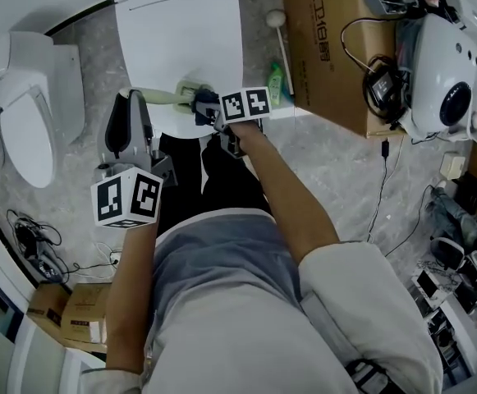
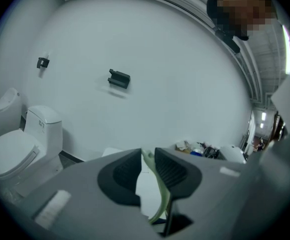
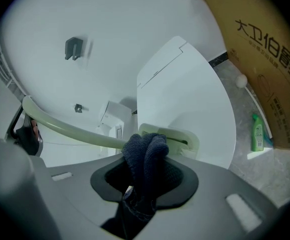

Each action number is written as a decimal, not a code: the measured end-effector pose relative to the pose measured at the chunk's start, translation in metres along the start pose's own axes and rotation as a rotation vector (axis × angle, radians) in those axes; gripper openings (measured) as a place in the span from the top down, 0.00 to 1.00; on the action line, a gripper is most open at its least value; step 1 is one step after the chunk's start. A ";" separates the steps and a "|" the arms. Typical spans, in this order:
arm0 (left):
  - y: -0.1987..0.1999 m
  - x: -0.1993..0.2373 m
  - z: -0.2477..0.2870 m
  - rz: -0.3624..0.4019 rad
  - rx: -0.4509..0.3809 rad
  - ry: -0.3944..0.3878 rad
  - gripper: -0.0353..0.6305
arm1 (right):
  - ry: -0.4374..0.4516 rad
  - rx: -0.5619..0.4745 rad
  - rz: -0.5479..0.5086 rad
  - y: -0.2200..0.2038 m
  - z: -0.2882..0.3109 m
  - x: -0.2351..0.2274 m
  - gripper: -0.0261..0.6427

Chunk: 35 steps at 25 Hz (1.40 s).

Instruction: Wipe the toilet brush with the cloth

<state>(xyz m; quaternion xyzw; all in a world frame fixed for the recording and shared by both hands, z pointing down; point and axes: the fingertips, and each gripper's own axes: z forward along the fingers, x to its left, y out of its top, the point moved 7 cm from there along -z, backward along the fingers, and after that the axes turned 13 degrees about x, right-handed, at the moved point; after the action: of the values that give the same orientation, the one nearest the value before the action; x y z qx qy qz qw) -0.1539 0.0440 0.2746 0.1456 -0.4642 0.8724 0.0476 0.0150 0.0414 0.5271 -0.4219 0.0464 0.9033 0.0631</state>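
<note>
Over the toilet lid (image 1: 181,39): your toilet brush (image 1: 160,97) spans both grippers, seen together only from the head view.
Left gripper (image 2: 147,154): your jaws pinch its pale green handle.
Right gripper (image 3: 145,176): your jaws clamp the cloth (image 3: 145,149), pressed against the brush.

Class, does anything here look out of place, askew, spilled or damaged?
Nothing looks spilled or damaged. The only oddity: the toilet brush lies sideways above the toilet lid, cloth against its head.
</note>
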 end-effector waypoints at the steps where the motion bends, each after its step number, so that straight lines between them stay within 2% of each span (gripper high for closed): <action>1: 0.000 0.001 0.000 -0.004 -0.002 0.000 0.95 | -0.005 0.003 -0.008 0.001 -0.001 0.002 0.80; 9: -0.001 0.004 -0.003 -0.010 -0.014 0.001 0.95 | -0.021 0.047 -0.039 0.004 -0.013 0.019 0.80; 21: 0.006 0.004 0.002 0.002 0.001 -0.017 0.95 | 0.069 0.016 -0.002 0.002 -0.037 0.039 0.81; 35: 0.009 0.005 0.006 0.003 -0.007 -0.024 0.95 | 0.081 0.050 -0.079 0.013 -0.060 0.067 0.81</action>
<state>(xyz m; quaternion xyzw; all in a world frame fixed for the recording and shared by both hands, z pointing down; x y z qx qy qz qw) -0.1596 0.0335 0.2717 0.1553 -0.4678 0.8691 0.0411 0.0158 0.0248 0.4374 -0.4579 0.0548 0.8808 0.1071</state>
